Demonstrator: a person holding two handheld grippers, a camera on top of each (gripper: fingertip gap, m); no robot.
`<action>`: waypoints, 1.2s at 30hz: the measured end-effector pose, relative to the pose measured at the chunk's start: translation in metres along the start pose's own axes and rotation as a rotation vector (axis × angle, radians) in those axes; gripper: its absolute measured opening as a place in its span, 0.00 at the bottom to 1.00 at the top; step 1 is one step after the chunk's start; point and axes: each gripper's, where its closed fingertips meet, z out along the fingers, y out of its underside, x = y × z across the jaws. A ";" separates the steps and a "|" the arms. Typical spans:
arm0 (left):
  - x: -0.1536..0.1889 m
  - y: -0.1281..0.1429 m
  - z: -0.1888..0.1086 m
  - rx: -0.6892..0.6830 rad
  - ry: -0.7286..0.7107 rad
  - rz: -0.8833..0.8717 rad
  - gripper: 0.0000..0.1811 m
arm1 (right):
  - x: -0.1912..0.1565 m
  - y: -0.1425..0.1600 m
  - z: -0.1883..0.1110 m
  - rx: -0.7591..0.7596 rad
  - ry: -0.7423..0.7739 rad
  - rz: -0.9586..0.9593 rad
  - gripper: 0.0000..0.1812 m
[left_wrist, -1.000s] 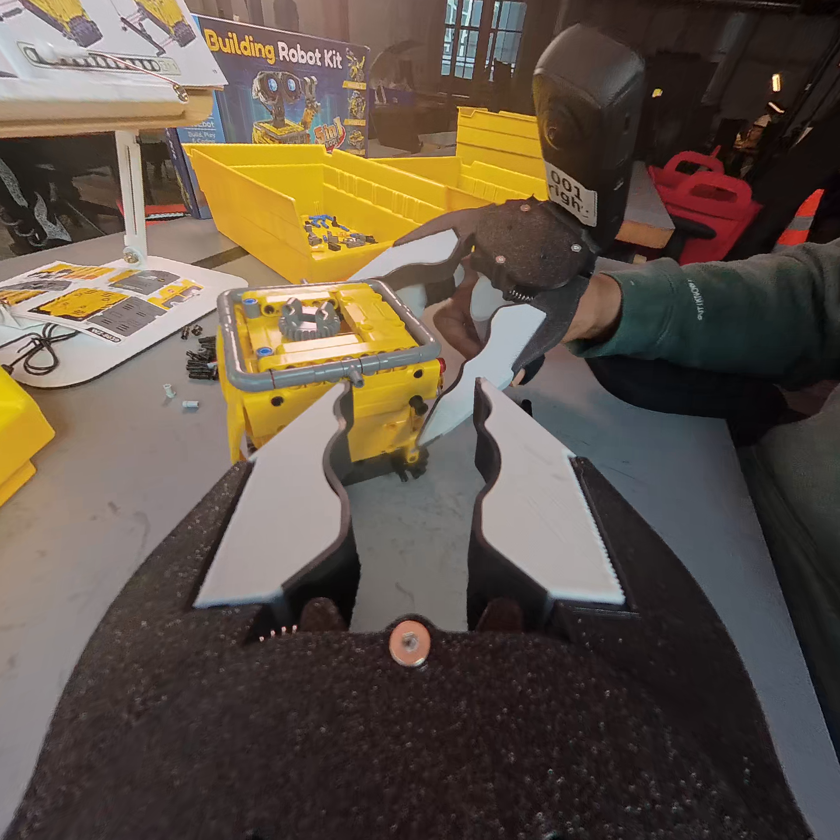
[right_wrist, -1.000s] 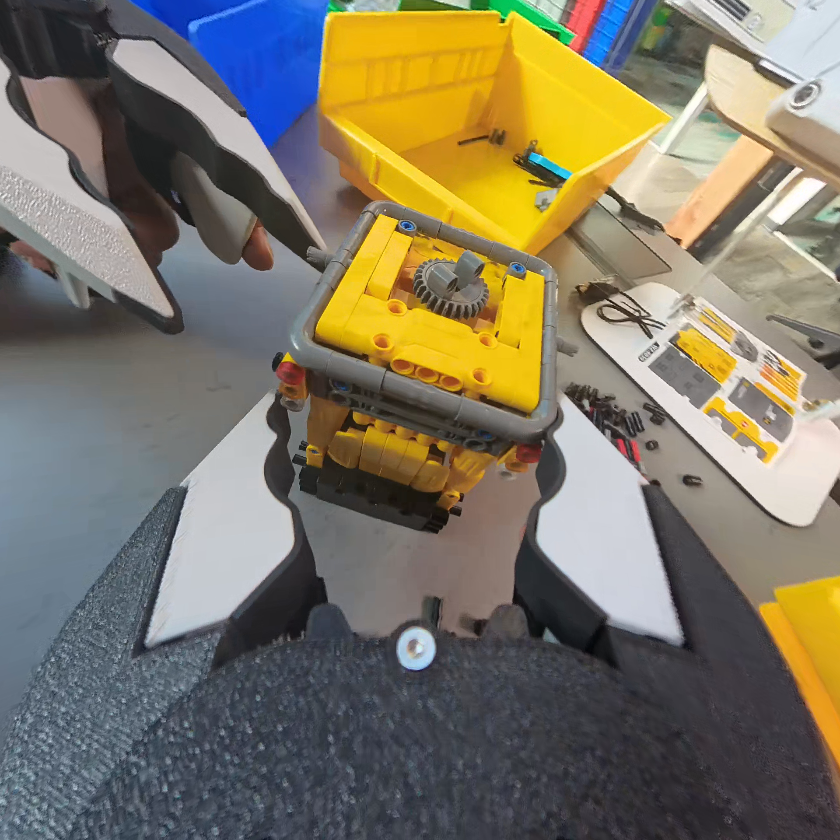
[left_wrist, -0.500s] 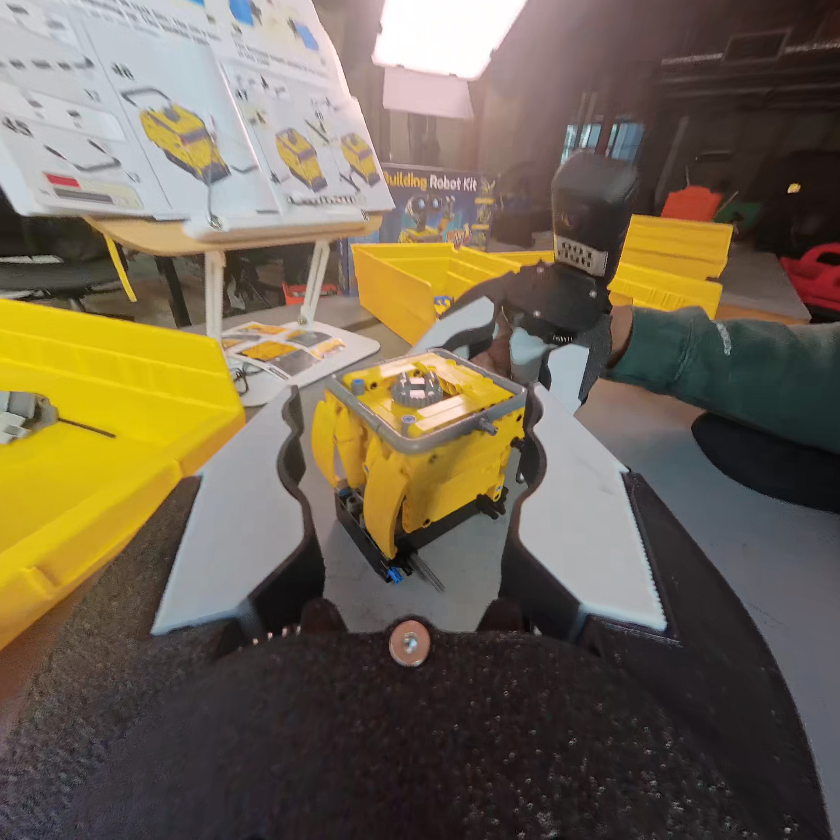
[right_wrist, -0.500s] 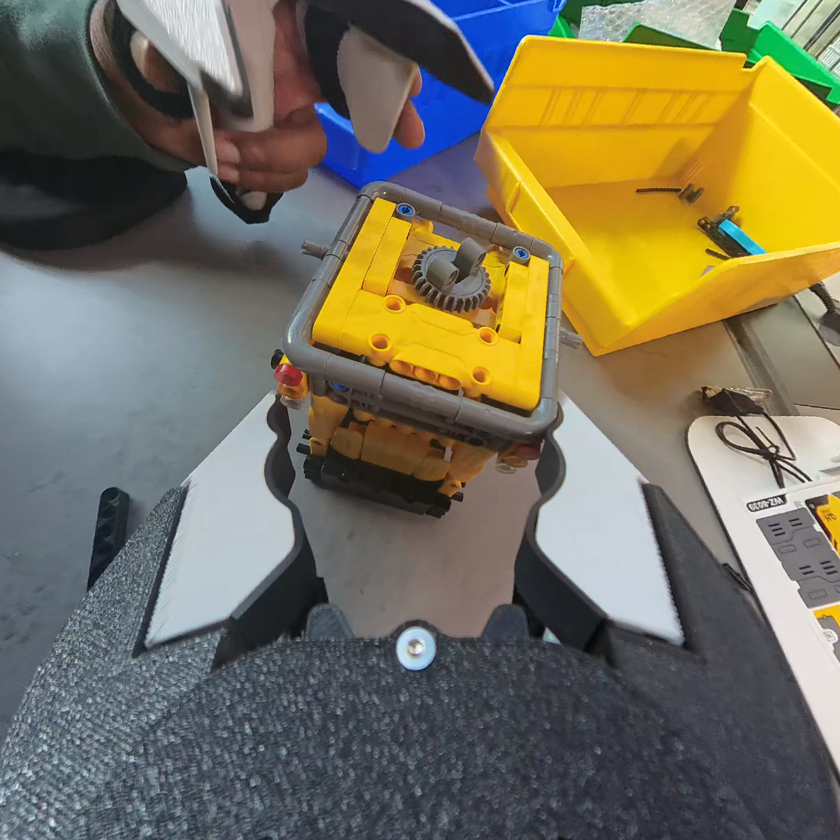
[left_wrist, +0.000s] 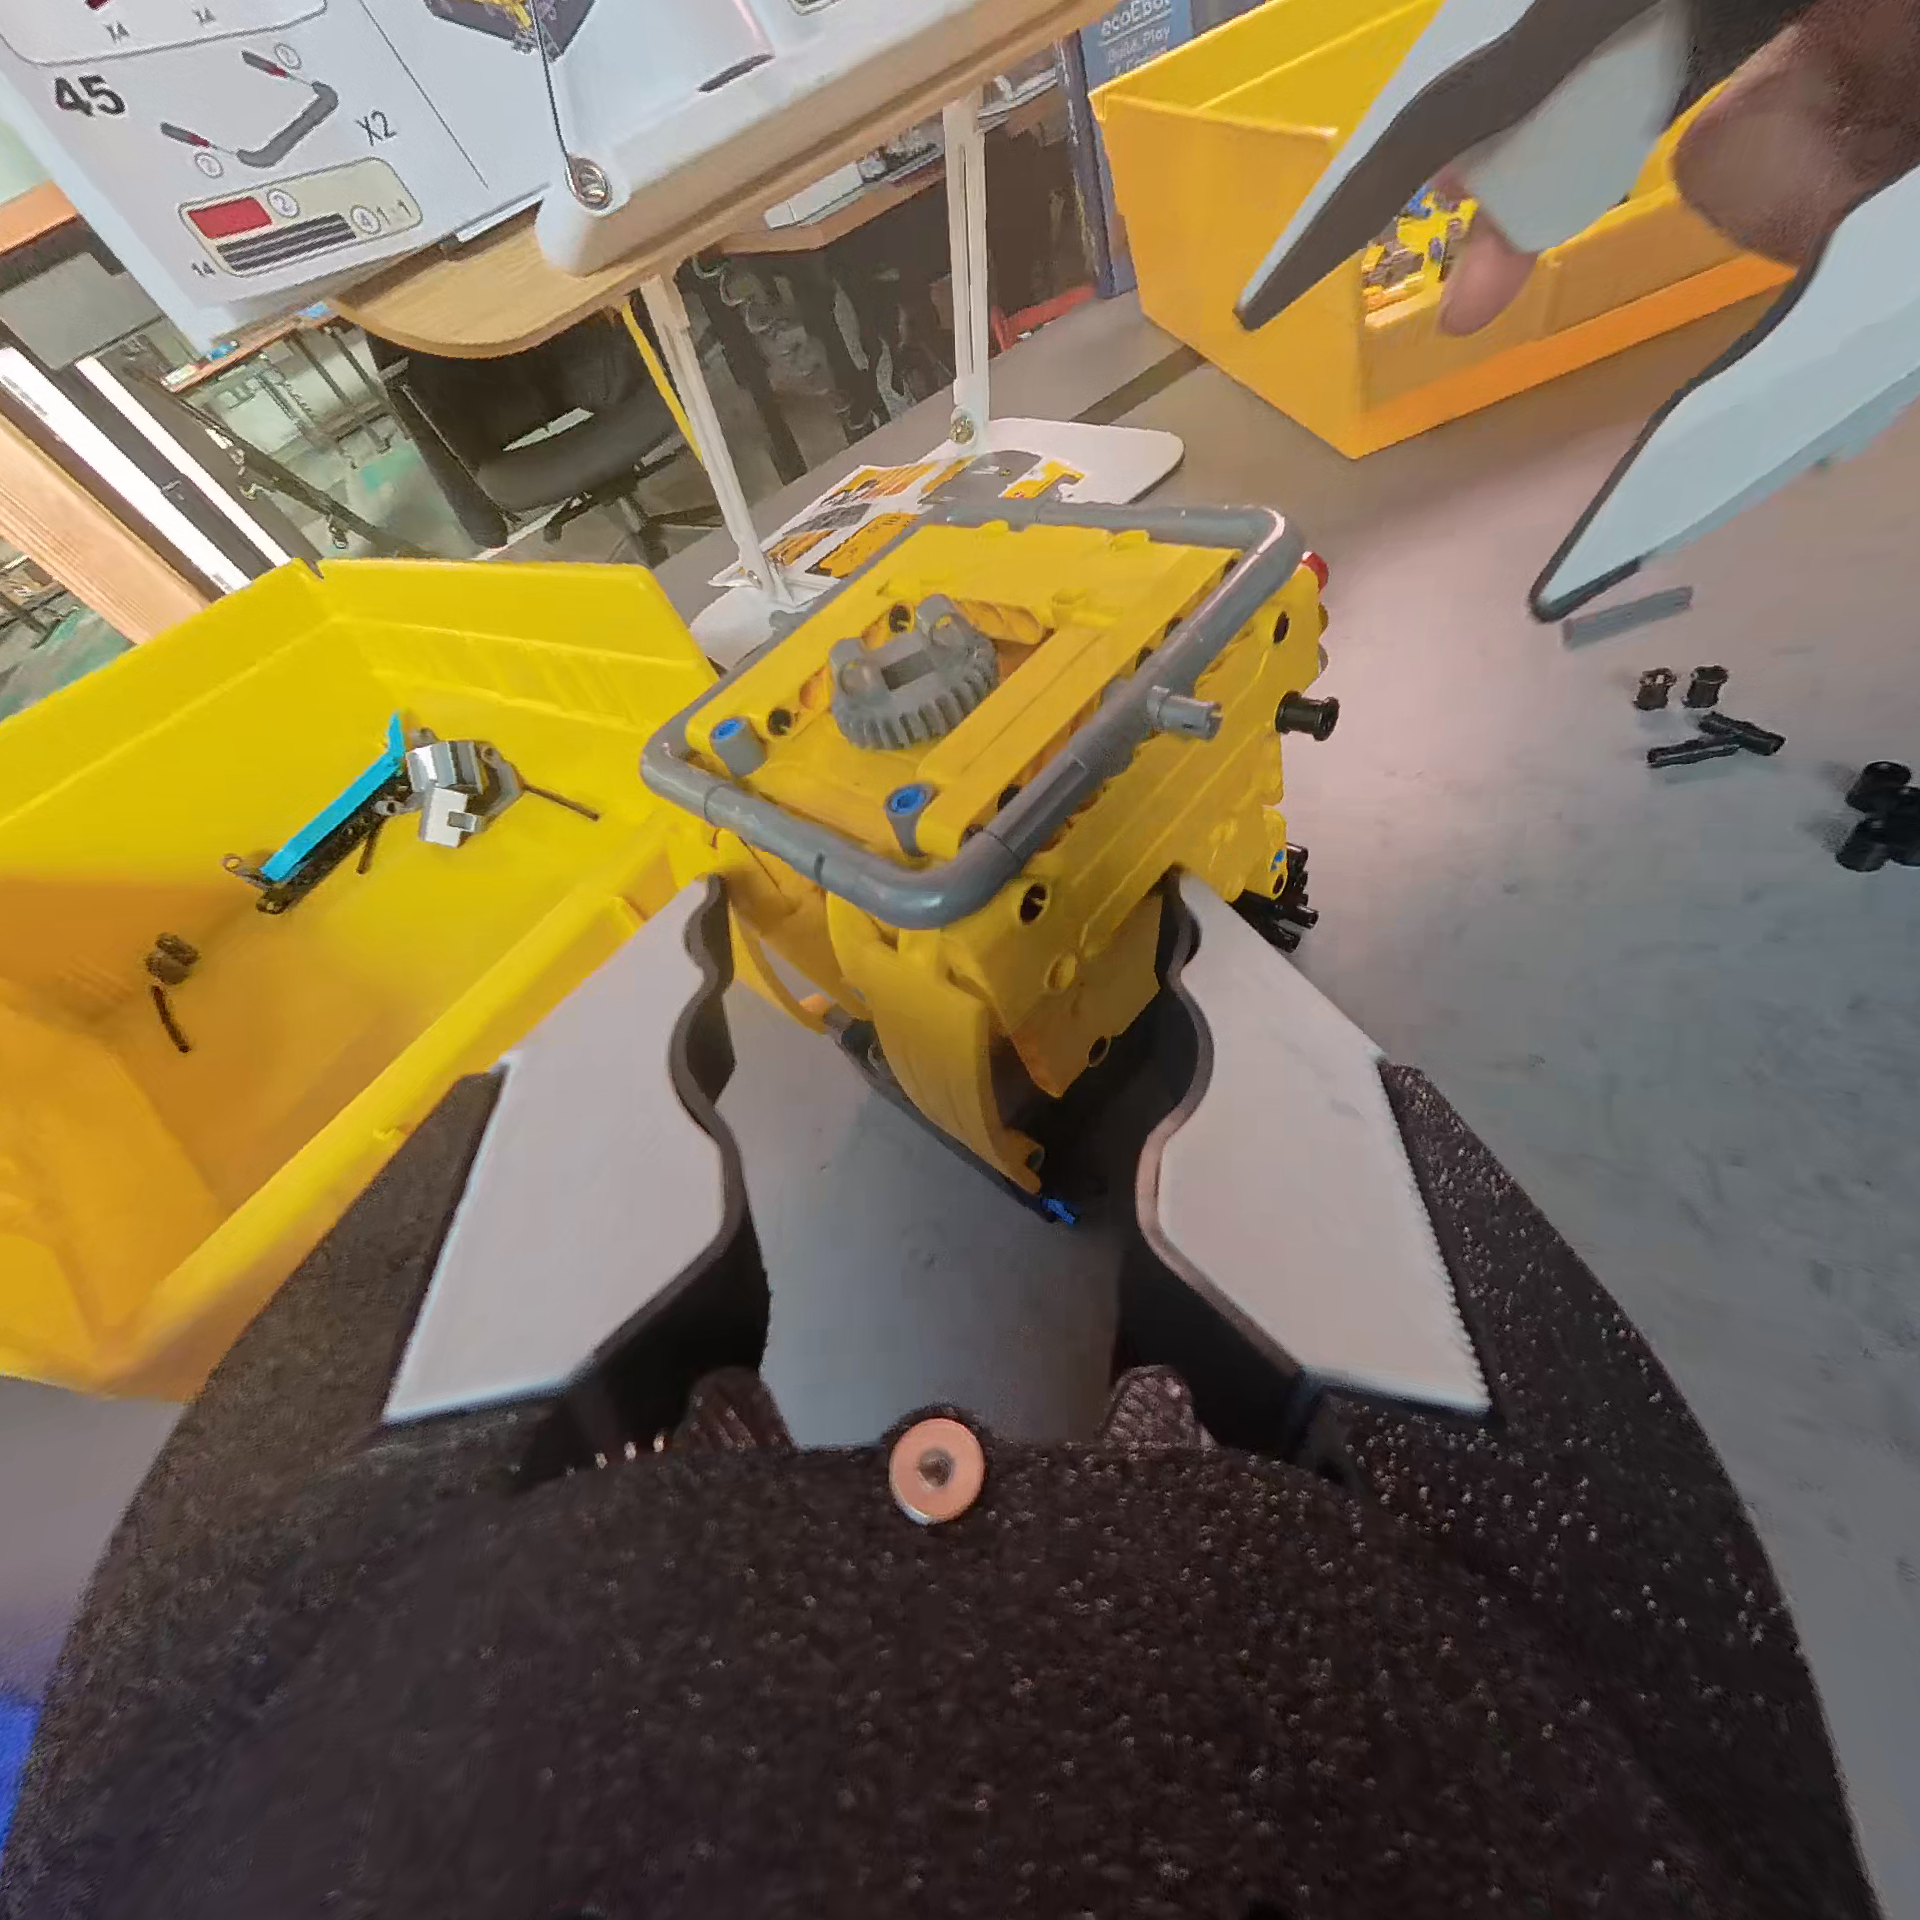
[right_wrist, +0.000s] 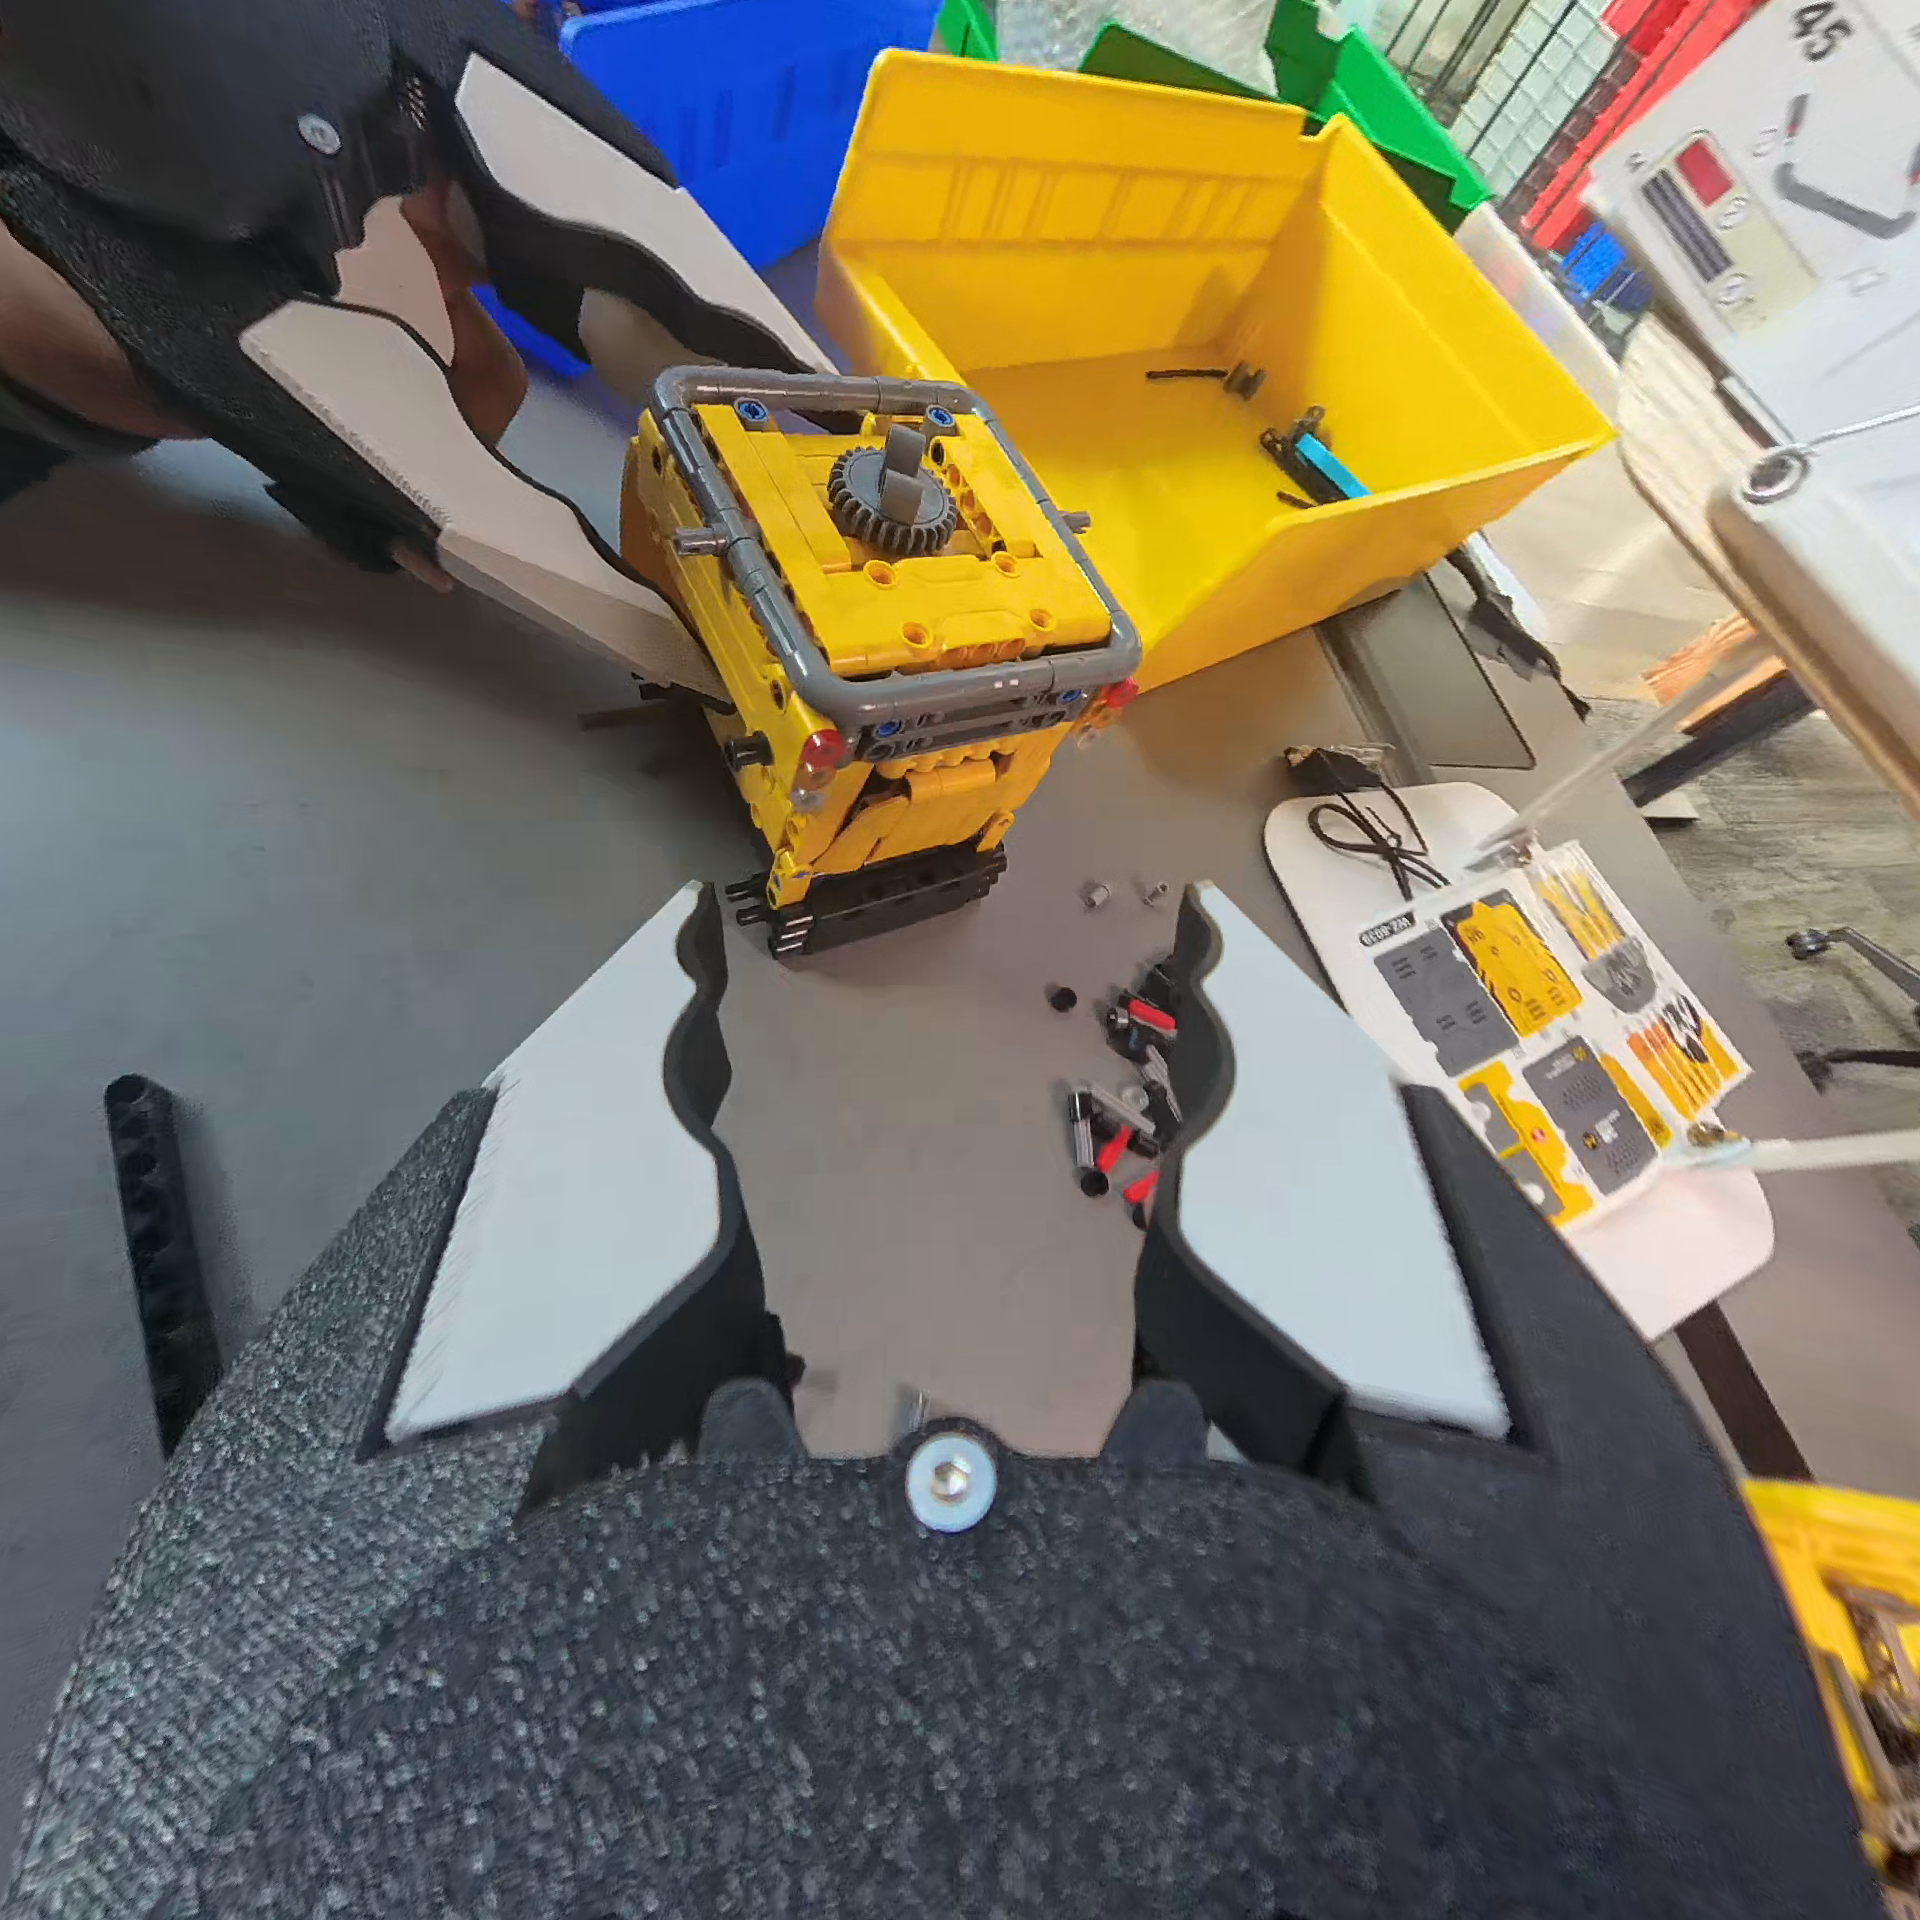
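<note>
A yellow brick-built block model (left_wrist: 1091, 644) with a grey rail frame and a grey gear (left_wrist: 909, 686) on top stands tilted on the grey table. My left gripper (left_wrist: 948, 894) is shut on the model's two sides, low down. In the right wrist view the model (right_wrist: 935, 613) leans, and one of the left gripper's fingers (right_wrist: 499, 520) presses against its flank. My right gripper (right_wrist: 951, 909) is open and empty, a short way back from the model's black base. It also shows at the top right of the left wrist view (left_wrist: 1397, 457), held by a hand.
A yellow bin (left_wrist: 312, 987) with a blue strip and small parts stands beside the model, also in the right wrist view (right_wrist: 1143, 260). Loose black and red pins (right_wrist: 1122, 1091), a black beam (right_wrist: 156, 1247), a sticker sheet (right_wrist: 1538, 1029) and an instruction booklet on a stand (left_wrist: 312, 125) are nearby.
My left gripper has come in and closed on the model, which has turned and tilted. My right gripper has let go of it and pulled back.
</note>
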 end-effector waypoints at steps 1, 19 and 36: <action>0.000 0.000 0.003 -0.008 -0.011 0.010 0.45 | 0.001 0.002 -0.010 0.008 0.023 0.016 0.45; 0.070 -0.061 -0.054 0.325 0.386 0.029 0.27 | -0.014 0.049 -0.067 0.039 0.240 0.126 0.00; 0.172 0.003 -0.071 -0.028 0.935 0.184 0.23 | -0.015 0.088 -0.063 -0.082 0.169 0.143 0.10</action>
